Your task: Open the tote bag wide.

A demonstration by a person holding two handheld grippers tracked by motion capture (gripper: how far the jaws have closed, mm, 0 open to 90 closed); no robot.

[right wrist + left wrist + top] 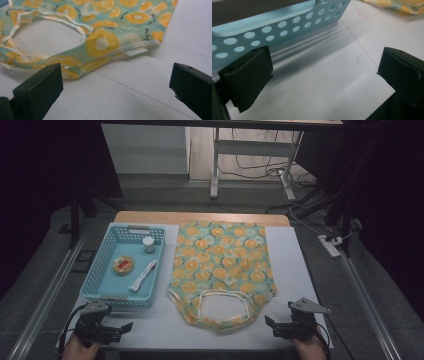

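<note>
Both grippers sit low at the bottom of the high view, the left gripper (120,329) released and empty just below the blue basket (102,287), the right gripper (274,326) released too, off the lower right corner of the fruit-print bag (220,265). In the basket: a small white jar (148,244), a round red-and-yellow piece (123,265) and a long white packet (143,275). The bag lies flat mid-desk (295,270), handles (220,307) looped toward the bottom edge, with nothing between it and either gripper.
</note>
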